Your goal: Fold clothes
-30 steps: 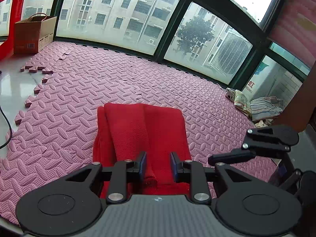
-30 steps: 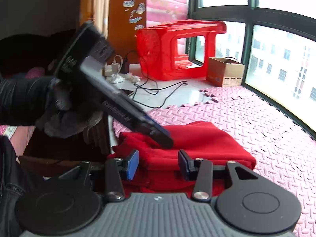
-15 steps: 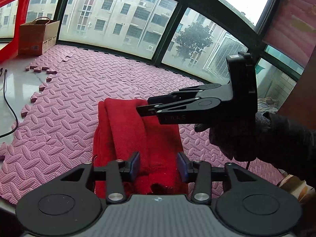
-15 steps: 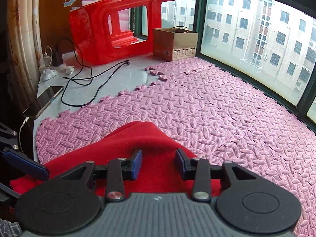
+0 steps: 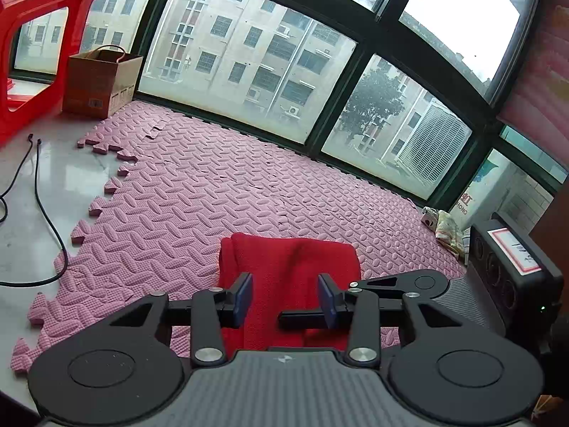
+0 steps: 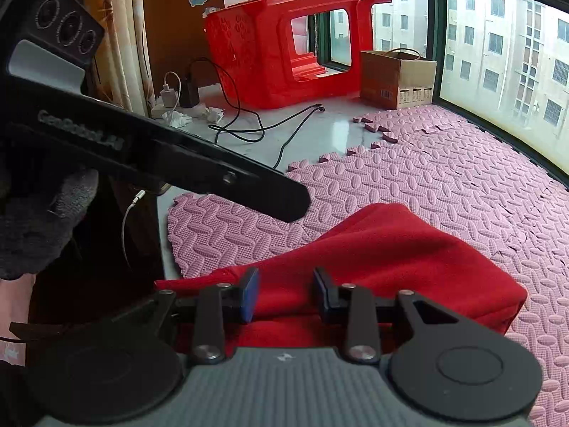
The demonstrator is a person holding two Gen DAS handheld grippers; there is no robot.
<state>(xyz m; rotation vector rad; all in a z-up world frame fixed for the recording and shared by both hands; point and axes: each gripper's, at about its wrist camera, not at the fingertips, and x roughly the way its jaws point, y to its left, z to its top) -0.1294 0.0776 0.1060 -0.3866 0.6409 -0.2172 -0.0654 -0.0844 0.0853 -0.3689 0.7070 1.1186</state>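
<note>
A folded red cloth (image 5: 288, 267) (image 6: 391, 249) lies on the pink foam mat (image 5: 213, 199). My left gripper (image 5: 286, 297) hovers over the cloth's near edge. Its jaws are closing, with red fabric showing below the gap and the pads clear of it. In the right wrist view the left gripper's black finger (image 6: 284, 203) hangs above the mat just beside the cloth, held by a gloved hand (image 6: 46, 213). My right gripper (image 6: 284, 297) is low at the cloth's near side. Its jaws are closing with a fold of cloth between the pads, and no squeeze shows. The right gripper's body (image 5: 402, 283) sits at the cloth's right edge.
A red plastic stool (image 6: 284, 42), a cardboard box (image 6: 398, 74) and black cables (image 6: 256, 128) with chargers lie on the white floor beyond the mat. Windows (image 5: 249, 53) border the far side. A small heap of clothes (image 5: 444, 227) sits at the mat's right corner.
The right gripper came down from above the cloth to its near right edge. The left gripper drew back and turned left. Its jaws widened, then narrowed.
</note>
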